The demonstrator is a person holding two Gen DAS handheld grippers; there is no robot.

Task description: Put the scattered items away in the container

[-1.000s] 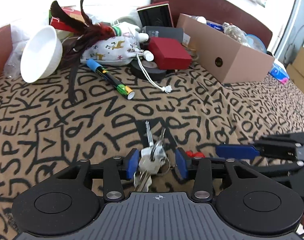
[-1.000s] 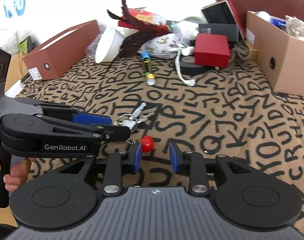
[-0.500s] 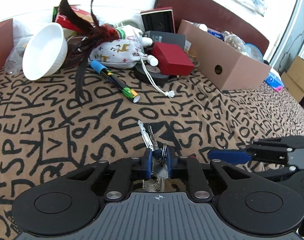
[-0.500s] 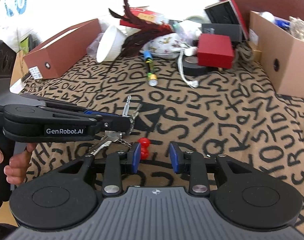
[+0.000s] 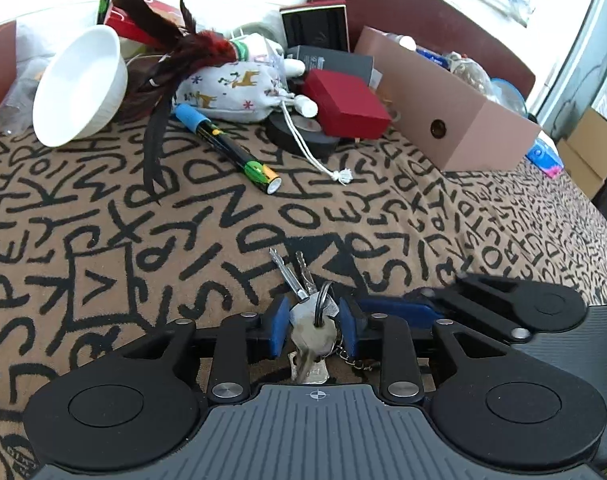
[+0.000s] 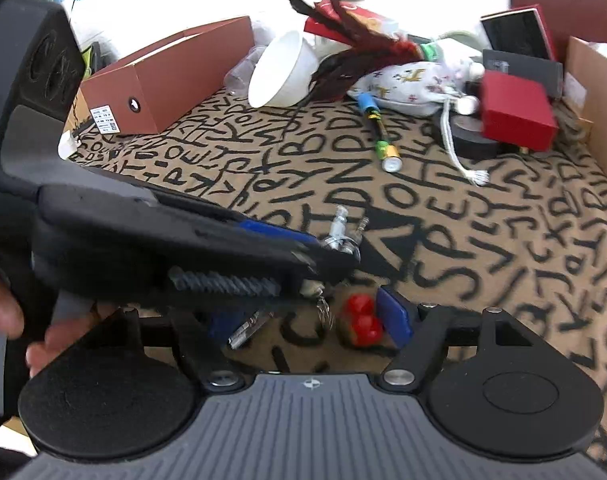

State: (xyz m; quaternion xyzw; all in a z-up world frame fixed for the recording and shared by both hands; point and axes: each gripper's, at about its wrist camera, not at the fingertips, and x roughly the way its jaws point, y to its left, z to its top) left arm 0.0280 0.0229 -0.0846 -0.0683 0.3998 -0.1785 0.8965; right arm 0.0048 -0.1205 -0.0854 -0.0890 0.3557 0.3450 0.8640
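While its blue pads flank a bunch of keys (image 5: 312,322), the left hand-held gripper (image 5: 311,330) grips them just above the patterned cloth (image 5: 103,240). Beside it, the right hand-held gripper (image 6: 303,322) stands released, a red charm (image 6: 361,320) between its fingers.
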